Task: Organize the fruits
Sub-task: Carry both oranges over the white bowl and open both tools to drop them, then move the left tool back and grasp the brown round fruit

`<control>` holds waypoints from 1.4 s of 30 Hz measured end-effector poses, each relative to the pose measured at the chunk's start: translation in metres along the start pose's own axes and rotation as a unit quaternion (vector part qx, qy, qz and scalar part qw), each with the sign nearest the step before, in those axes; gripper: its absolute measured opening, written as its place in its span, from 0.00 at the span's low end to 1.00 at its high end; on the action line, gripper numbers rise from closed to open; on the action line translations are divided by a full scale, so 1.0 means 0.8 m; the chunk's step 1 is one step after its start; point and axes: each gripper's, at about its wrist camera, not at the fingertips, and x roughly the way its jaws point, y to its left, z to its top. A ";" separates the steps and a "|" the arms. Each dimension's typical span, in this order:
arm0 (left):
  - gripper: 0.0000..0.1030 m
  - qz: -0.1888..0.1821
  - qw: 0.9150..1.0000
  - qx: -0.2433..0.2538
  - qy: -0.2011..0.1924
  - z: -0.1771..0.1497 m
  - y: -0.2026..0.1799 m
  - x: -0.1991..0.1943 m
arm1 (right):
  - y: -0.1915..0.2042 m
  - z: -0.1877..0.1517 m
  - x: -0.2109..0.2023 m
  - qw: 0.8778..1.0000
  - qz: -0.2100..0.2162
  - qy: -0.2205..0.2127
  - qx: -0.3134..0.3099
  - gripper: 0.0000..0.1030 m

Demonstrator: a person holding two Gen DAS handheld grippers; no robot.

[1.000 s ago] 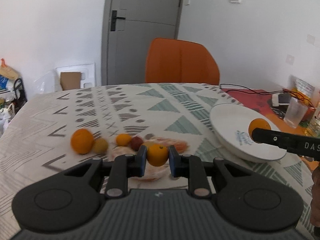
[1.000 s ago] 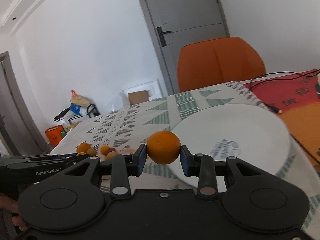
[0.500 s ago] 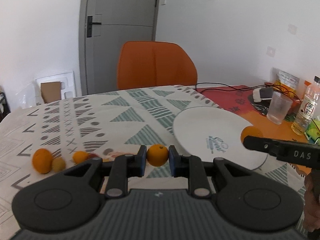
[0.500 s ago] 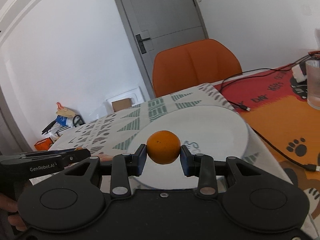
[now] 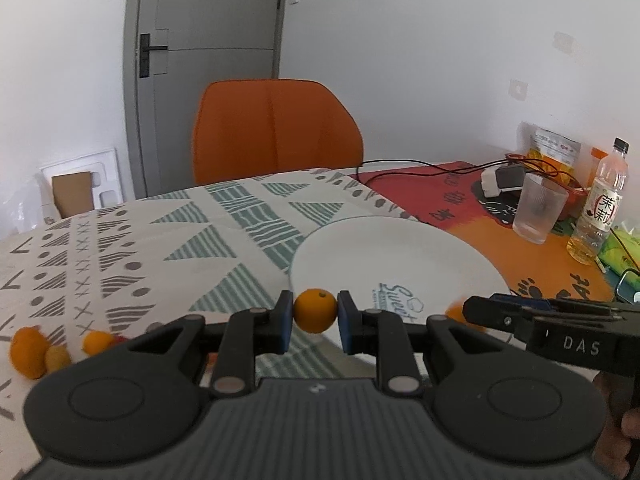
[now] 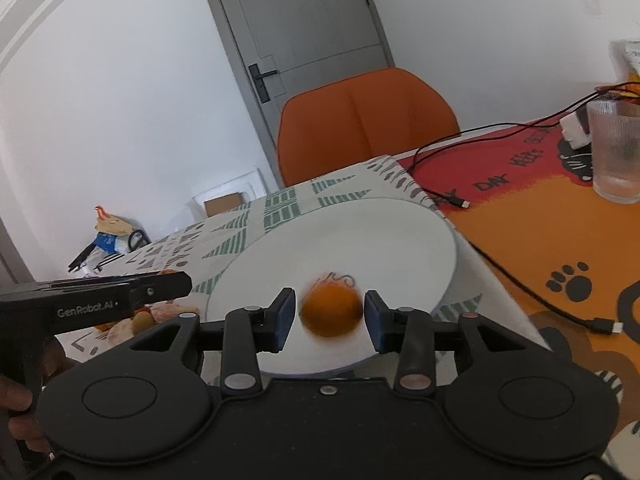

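My left gripper (image 5: 315, 317) is shut on a small orange (image 5: 315, 310) and holds it at the near left rim of the white plate (image 5: 400, 256). My right gripper (image 6: 330, 316) is open over the plate (image 6: 360, 240). A blurred orange (image 6: 330, 312) sits between its pads, clear of both, over the plate. The right gripper also shows from the side in the left wrist view (image 5: 468, 312), with a bit of that orange (image 5: 454, 313) beside it. More fruit (image 5: 28, 350) lies at the far left of the patterned tablecloth (image 5: 120, 260).
An orange chair (image 5: 276, 128) stands behind the table. A glass (image 5: 538, 208), a bottle (image 5: 598, 216), cables (image 6: 520, 276) and a charger lie on the orange and red mat at the right. Loose fruit (image 6: 140, 320) lies left of the plate.
Both grippers have moved right, toward the plate. My right gripper has opened and let go of its orange over the plate. My left gripper still holds its orange.
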 end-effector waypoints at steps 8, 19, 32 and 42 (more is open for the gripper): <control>0.22 -0.017 1.000 0.006 0.000 0.009 -0.018 0.014 | -0.005 0.001 -0.007 1.000 -0.005 -0.003 -0.002 0.38; 0.66 0.030 1.000 0.000 -0.009 0.004 0.004 -0.003 | -0.003 0.001 -0.006 1.000 -0.004 -0.003 0.004 0.57; 0.88 0.096 0.994 -0.050 -0.027 -0.012 0.068 -0.054 | 0.025 -0.001 -0.004 1.000 0.002 -0.010 -0.009 0.89; 0.94 0.112 0.991 -0.067 -0.035 -0.026 0.103 -0.094 | 0.054 -0.003 -0.002 1.000 0.009 -0.013 -0.027 1.00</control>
